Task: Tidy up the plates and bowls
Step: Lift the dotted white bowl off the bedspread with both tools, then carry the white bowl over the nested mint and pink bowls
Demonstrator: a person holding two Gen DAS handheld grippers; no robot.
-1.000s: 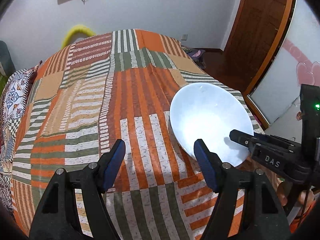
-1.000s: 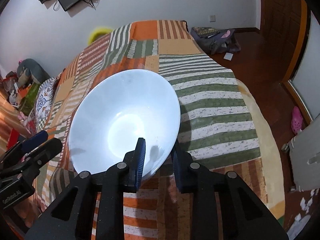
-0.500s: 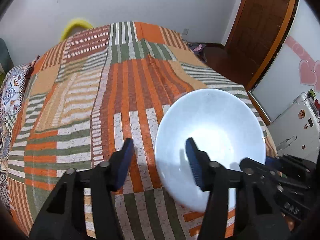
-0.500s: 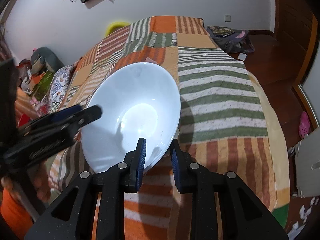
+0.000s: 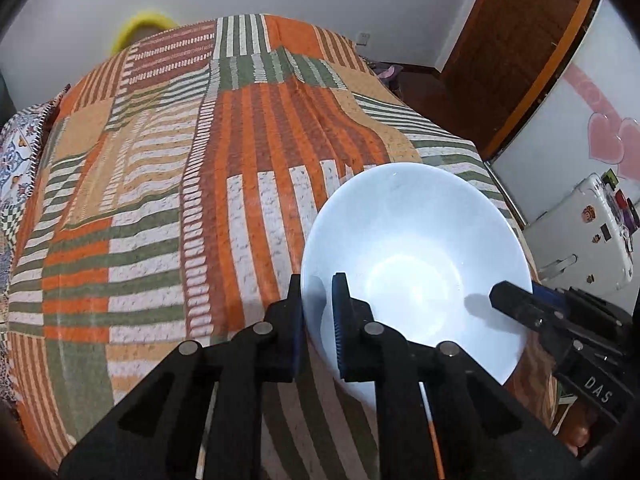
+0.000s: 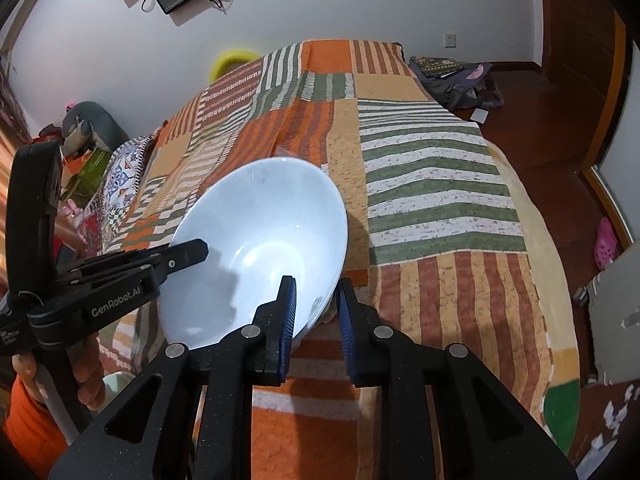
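A white bowl (image 5: 416, 264) hangs tilted over the striped patchwork blanket (image 5: 160, 200) of a bed. Its left rim sits between the blue pads of my left gripper (image 5: 318, 284), one pad inside the bowl and one outside, and the jaws are closing tight on it. At the opposite rim my right gripper (image 6: 316, 284) is shut on the bowl (image 6: 260, 248), again with one pad on each side of the rim. From the right wrist view the left gripper (image 6: 188, 254) reaches in from the left. The left wrist view shows the right gripper (image 5: 516, 296) at the bowl's right edge.
The blanket (image 6: 440, 200) covers the whole bed. A white suitcase (image 5: 592, 240) and a wooden door (image 5: 520, 40) stand to the right. On the floor lie a bag (image 6: 456, 76) and a pink shoe (image 6: 606, 244). A hand (image 6: 88, 380) in an orange sleeve holds the left gripper.
My left gripper was open beside the bowl; its jaws came together around the bowl's left rim. The right gripper kept its hold and brought the bowl closer to the left one.
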